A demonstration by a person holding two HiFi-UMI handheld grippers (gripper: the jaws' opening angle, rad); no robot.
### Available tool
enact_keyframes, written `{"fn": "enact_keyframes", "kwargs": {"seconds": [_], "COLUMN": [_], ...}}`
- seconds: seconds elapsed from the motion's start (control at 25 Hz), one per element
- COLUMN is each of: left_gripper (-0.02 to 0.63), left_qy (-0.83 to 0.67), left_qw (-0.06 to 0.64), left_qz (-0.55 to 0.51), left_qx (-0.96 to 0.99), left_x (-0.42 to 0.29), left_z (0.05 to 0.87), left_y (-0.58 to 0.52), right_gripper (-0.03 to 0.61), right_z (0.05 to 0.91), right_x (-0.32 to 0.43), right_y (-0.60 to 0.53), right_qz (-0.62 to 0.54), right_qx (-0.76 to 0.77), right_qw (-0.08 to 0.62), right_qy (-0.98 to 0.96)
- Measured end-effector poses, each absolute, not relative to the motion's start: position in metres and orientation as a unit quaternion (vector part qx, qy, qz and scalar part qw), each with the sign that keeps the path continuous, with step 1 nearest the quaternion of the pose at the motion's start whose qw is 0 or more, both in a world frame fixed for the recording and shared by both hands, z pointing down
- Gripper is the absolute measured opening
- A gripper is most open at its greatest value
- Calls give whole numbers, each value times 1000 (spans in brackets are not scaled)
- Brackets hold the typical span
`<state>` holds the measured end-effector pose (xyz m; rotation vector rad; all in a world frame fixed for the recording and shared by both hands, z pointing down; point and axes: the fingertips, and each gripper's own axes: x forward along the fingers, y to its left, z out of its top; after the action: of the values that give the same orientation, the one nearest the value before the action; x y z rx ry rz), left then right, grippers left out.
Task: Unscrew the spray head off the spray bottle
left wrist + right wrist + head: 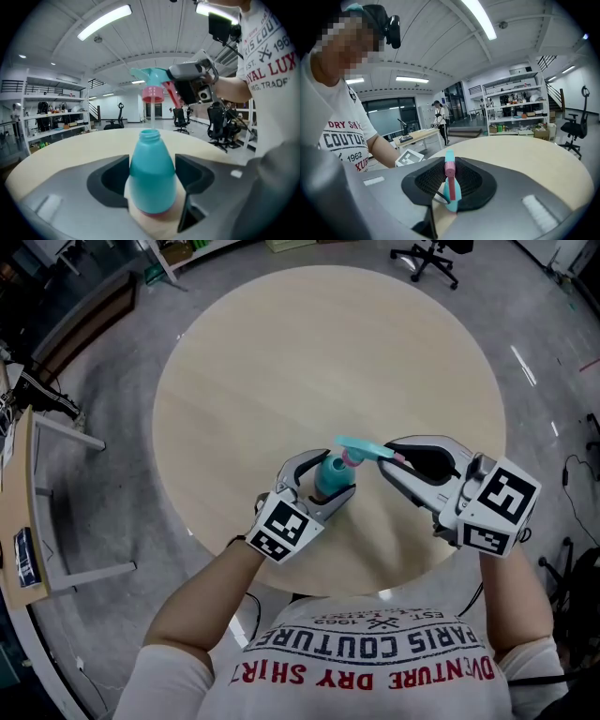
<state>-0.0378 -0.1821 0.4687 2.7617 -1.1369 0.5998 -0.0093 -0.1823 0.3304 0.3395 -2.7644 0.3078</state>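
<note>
The round table carries nothing but my work, which sits toward its near edge. The desk on the floor to the left and the office chair beyond the far edge are well apart, so nothing crowds me. My left gripper clamps the belly of the teal bottle with both jaws pressing its sides, the threaded neck bare and open. My right gripper is pinched tight on the spray head, which hangs just above that neck, its pink collar free of the threads. A pale dip tube seems to run down towards the opening, so I judge I should hold the bottle steady and draw the head straight up, without tilting, until the tube clears.
</note>
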Motion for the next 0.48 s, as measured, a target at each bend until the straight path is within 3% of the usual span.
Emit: {"fn": "enact_keyframes", "kwargs": {"seconds": [0.28, 0.48], "left_gripper": [299, 299], "left_qy": [-388, -400], "left_qw": [49, 50], "left_qz": [214, 214], "left_qx": [895, 890], "left_x": [-42, -43], "left_z": [475, 477], "left_y": [-187, -182], "right_gripper": [66, 66], "right_z": [257, 244], "right_x": [25, 58], "right_y": [-198, -198], "right_qz": [66, -72], "right_qx": [162, 212], "right_qw": [99, 111], "right_qy": [-980, -968]}}
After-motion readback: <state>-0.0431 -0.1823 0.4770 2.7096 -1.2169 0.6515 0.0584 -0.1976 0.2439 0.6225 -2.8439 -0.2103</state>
